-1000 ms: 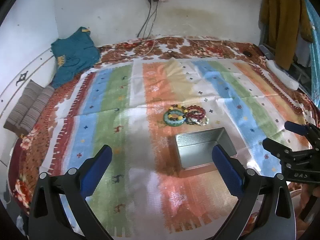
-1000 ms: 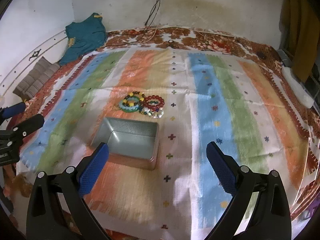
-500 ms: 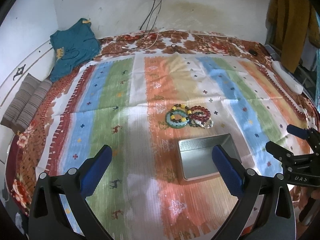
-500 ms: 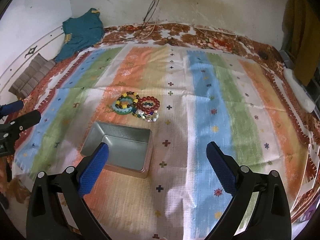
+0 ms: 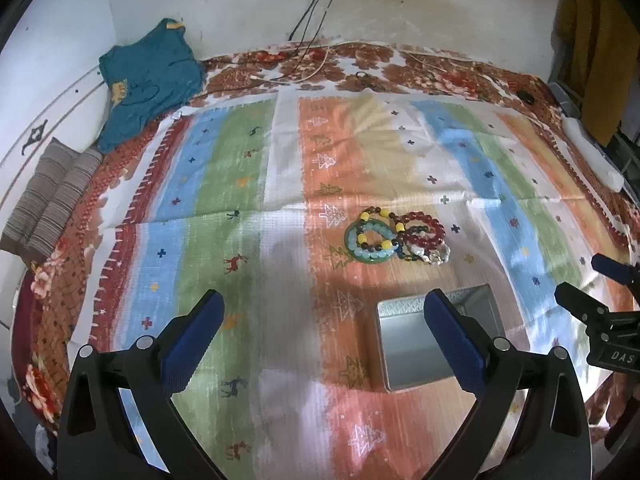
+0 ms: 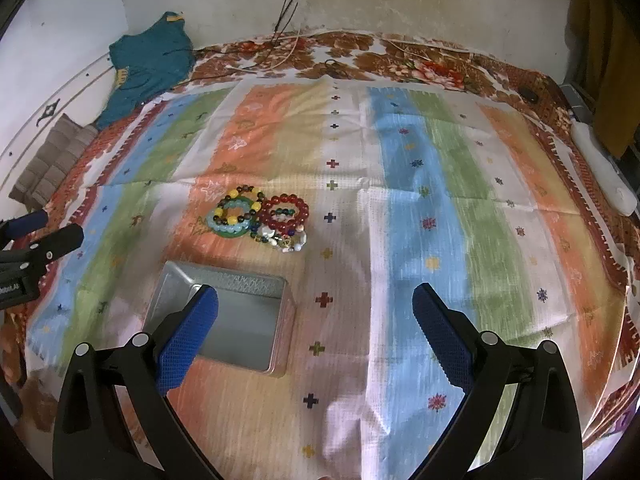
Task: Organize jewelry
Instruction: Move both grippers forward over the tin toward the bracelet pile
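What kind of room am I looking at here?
Probably a bedroom in a home: a striped cloth covers a floral bedspread, a teal garment lies by the wall, and a mustard-yellow garment hangs at the right.

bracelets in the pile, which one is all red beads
The red bead bracelet, on the right side of the pile. The others are a green ring bracelet and a yellow-and-dark beaded one lying over it.

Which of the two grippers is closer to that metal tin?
Right, slightly. The tin lies just under the right gripper's left finger; the left gripper sits off to the tin's left side.
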{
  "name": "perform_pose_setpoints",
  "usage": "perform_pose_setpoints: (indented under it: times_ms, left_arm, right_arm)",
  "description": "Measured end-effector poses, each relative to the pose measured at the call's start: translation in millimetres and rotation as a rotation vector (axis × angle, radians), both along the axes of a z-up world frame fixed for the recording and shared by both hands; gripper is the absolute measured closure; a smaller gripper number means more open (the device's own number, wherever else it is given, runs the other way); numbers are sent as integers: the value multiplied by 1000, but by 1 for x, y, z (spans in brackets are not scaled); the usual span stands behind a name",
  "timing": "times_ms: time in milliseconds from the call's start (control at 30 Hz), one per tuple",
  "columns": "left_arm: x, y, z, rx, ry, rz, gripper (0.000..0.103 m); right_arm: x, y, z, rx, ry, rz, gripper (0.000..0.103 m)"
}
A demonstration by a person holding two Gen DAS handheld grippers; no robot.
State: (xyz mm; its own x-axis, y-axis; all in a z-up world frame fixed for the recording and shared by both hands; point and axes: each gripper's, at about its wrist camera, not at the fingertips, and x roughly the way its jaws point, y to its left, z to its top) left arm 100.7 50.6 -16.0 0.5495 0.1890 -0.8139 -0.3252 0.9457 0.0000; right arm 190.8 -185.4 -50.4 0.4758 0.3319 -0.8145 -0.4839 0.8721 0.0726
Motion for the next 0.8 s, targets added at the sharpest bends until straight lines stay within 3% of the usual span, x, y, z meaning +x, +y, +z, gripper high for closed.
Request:
perform_pose_setpoints:
  times_ms: [400,800]
  left_arm:
    - [37,8,-15,-18,25,-13,6]
    - [74,12,-32,-20,61,-32,6]
  right_arm:
    - [30,22,-16,5,61,10,4]
    - [54,41,-32,-41,64,9,4]
